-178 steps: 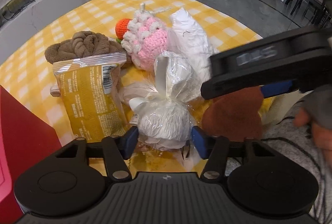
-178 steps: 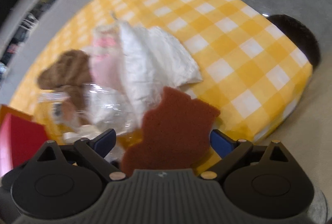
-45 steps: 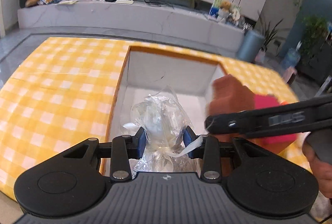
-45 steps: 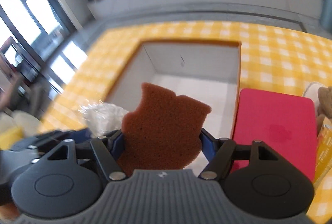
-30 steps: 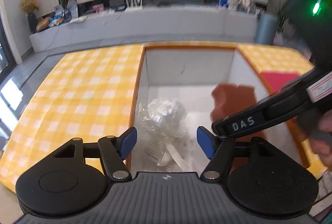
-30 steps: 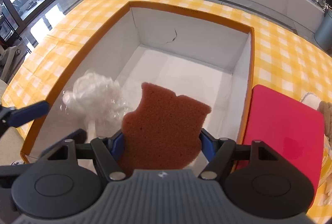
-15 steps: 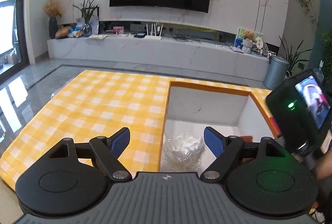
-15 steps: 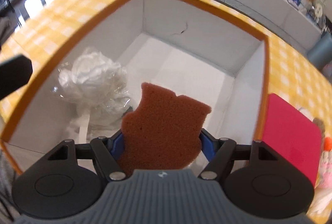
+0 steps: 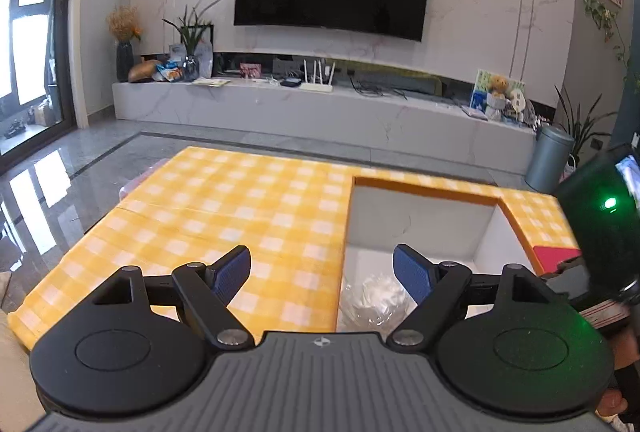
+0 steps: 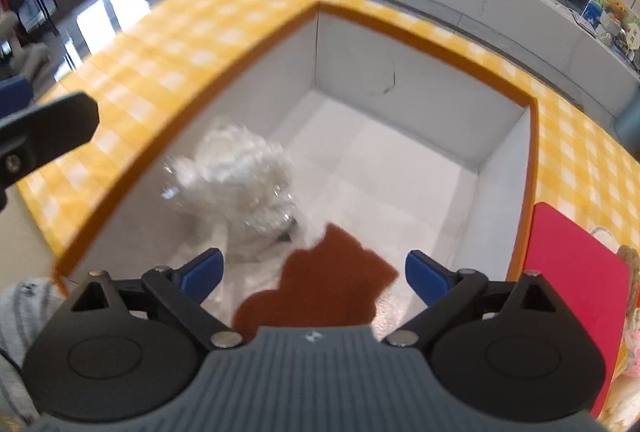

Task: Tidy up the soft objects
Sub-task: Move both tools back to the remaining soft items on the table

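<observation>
A white box with an orange rim stands on the yellow checked tablecloth. A clear bag of white stuffing lies inside it at the left; it also shows in the left wrist view. A brown bear-shaped sponge is loose in the box below my right gripper, which is open above the box's near end. My left gripper is open and empty, held over the box's left rim.
A red lid lies right of the box. Pink and brown soft items show at the far right edge. The tablecloth stretches to the left. The other gripper's body is at the right.
My right gripper has opened and the brown sponge has dropped out of it into the box. My left gripper has risen and moved left, still open.
</observation>
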A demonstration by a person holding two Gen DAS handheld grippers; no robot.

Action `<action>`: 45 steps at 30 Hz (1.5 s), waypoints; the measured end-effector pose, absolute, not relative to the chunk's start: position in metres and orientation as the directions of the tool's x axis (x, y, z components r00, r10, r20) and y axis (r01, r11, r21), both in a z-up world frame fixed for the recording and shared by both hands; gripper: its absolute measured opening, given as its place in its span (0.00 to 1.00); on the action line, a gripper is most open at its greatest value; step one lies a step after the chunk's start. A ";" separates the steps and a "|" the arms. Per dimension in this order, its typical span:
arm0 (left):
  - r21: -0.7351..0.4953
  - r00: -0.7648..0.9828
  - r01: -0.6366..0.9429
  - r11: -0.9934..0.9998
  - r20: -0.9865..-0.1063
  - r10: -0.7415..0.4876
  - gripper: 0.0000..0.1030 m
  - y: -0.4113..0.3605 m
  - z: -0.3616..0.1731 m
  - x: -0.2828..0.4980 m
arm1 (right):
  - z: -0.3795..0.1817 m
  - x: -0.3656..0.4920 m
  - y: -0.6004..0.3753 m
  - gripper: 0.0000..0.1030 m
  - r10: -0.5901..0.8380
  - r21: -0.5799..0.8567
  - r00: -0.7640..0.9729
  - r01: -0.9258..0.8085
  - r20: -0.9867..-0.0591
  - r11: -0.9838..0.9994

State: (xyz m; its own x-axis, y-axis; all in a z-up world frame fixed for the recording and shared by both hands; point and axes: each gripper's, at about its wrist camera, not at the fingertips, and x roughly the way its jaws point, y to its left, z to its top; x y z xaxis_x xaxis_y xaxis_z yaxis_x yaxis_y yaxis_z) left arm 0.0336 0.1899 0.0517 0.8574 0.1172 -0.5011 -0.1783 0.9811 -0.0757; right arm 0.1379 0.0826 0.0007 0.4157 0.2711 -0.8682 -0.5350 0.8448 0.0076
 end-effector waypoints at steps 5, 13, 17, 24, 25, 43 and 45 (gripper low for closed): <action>-0.121 0.848 -0.223 0.967 -0.514 0.131 0.92 0.192 0.061 0.033 | 0.032 0.129 0.065 0.95 0.336 0.042 0.473 -0.529 -0.815 0.847; -0.046 0.855 -0.193 0.980 -0.499 0.145 0.92 0.156 0.074 0.034 | 0.091 0.113 0.007 0.95 0.361 0.014 0.604 -0.501 -0.710 0.865; -0.072 0.847 -0.153 0.986 -0.524 0.094 0.92 0.129 0.078 0.038 | 0.115 0.104 -0.036 0.96 0.306 -0.058 0.694 -0.448 -0.651 0.892; -0.130 0.838 0.025 0.991 -0.538 -0.092 0.92 0.063 0.077 0.049 | 0.120 0.089 -0.128 0.97 0.057 -0.245 0.802 -0.248 -0.594 0.937; -0.147 0.829 0.055 0.988 -0.544 -0.127 0.92 0.054 0.077 0.052 | 0.114 0.087 -0.139 0.97 -0.007 -0.297 0.812 -0.205 -0.583 0.933; -0.023 0.618 0.440 0.898 -0.718 -0.321 0.92 -0.131 0.008 0.113 | -0.042 0.152 -0.335 0.97 -0.164 -0.028 0.523 0.257 -0.837 0.966; -0.001 0.606 0.466 0.885 -0.729 -0.320 0.92 -0.144 -0.003 0.116 | -0.050 0.157 -0.342 0.97 -0.178 -0.040 0.497 0.275 -0.849 0.961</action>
